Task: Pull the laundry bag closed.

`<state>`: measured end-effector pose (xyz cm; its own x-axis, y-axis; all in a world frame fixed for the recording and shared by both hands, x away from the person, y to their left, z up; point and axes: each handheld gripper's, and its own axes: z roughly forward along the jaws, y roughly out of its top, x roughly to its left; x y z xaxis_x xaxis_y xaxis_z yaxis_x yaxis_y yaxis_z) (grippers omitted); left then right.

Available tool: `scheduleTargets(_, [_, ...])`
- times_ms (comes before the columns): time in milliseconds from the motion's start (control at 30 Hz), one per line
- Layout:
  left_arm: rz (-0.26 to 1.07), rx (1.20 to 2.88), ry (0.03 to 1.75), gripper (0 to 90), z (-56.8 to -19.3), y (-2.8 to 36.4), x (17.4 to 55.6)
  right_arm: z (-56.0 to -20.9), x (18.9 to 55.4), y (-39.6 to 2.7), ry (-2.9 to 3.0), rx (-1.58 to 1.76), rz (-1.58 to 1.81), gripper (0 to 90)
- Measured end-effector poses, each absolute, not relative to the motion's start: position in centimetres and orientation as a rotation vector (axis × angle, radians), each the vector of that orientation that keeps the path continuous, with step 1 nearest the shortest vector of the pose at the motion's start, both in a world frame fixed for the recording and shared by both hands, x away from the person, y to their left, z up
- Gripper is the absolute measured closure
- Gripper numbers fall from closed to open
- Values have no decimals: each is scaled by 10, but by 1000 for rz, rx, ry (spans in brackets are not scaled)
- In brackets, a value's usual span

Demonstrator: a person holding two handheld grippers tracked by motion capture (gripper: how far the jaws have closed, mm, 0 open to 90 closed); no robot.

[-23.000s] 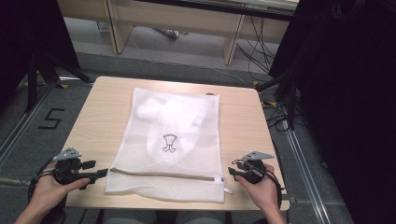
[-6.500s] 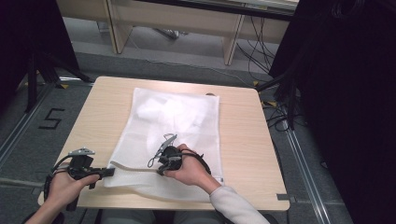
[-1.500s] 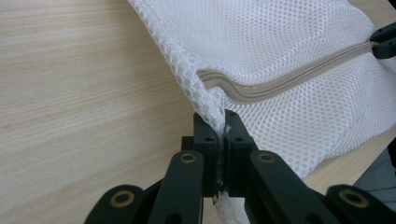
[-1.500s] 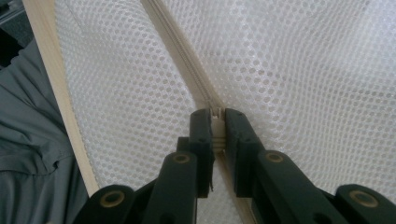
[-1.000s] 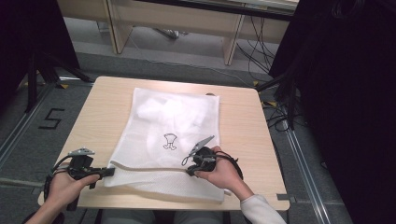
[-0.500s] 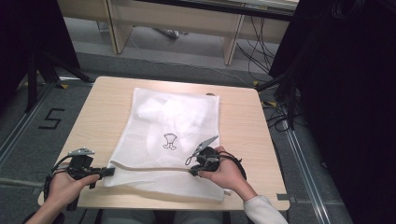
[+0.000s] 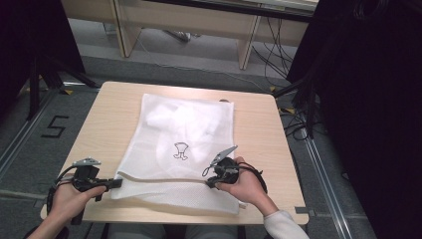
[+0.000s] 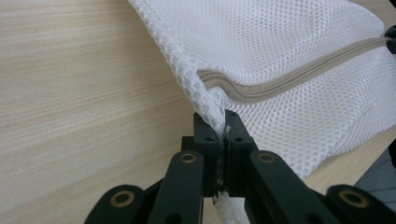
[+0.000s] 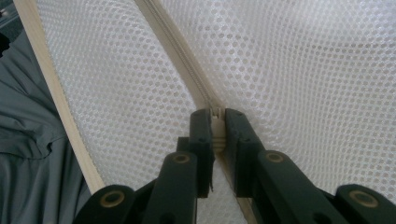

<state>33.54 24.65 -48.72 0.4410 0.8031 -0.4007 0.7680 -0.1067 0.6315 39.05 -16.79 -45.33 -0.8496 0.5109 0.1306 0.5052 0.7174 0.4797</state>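
- Where the wooden counter carries it, a white mesh laundry bag lies flat, with its zip edge toward the person and its far end pointing away across the counter.
- A small black drawing is printed on the bag near its middle, and pale bundled cloth shows through the mesh in the far half.
- The zipper runs across the near end of the bag, from the left corner toward the right hand.
- The left claw sits at the bag's near left corner, held by the left hand at the counter's near left edge.
- In the left gripper view, the left claw is closed tight on the bunched corner of mesh, right where the zipper ends; the mesh is pulled up off the counter there.
- The right claw rests on the zip line right of the bag's middle, with the right hand behind it and a pale sleeve at the near edge.
- In the right gripper view, the right claw is pinched shut on the small pale zipper pull, with the closed zipper running away ahead of it across the mesh.
- In that view the counter's edge and grey cloth beyond it show at the left side.
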Motion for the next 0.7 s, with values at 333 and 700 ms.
scheduleTargets(333, [60, 1873, 1332, 861, -487, 246, 335, -452, 389, -176, 2897, 877, 807, 828])
scheduleTargets(700, [65, 1861, 1331, 860, -488, 246, 335, -451, 389, -187, 2882, 903, 811, 828])
